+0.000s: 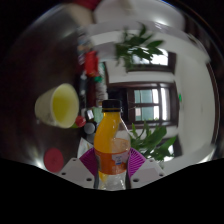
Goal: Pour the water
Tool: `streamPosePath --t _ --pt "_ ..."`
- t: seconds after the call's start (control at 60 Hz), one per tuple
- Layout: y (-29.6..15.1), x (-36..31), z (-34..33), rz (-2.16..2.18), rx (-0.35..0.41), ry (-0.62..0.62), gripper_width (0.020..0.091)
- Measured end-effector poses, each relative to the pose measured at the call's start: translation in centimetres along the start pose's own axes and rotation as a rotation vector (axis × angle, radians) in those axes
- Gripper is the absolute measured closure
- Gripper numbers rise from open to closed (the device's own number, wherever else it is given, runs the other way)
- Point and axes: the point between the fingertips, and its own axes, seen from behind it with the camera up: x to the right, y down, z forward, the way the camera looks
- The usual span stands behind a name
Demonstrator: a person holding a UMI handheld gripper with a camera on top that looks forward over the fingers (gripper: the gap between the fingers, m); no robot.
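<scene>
Bottle in the grip, cup waiting off to the left.

From the left: 1 yellow cup (pixel 58 104) stands on the table (pixel 60 150), open mouth up, near the bottle but not touching it. Next, the bottle (pixel 113 143) with its orange cap sits upright between the 2 fingers of the gripper (pixel 113 168), whose pink pads (pixel 92 162) press against its lower body, so the jaws look closed on it. Behind it to the right, leafy plants (pixel 140 45) and a window (pixel 150 100). I'd guess the bottle is thin plastic, fairly full and heavy, smooth and a bit squashy; holding low at the label seems sensible.
</scene>
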Motion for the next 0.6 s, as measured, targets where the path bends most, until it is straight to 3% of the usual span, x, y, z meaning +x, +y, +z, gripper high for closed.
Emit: streamPosePath --t 0.083,0.217,0.233,0.35,0.367,0.6 --pt "-0.1 0.7 -0.6 0.312 0.019 -0.021 0.0747" --pt "0.7 4.3 -1.1 0.782 0.112 -0.063 0.0742" --pt "-0.5 3.6 -1.2 0.840 0.111 -0.055 0.0742" --pt "2.3 4.3 -0.4 1.185 0.162 -0.118 0.0743" --pt "0.9 3.5 -0.6 1.227 0.161 -0.115 0.0743" --pt "3.7 -0.2 1.4 1.495 0.223 -0.169 0.0742"
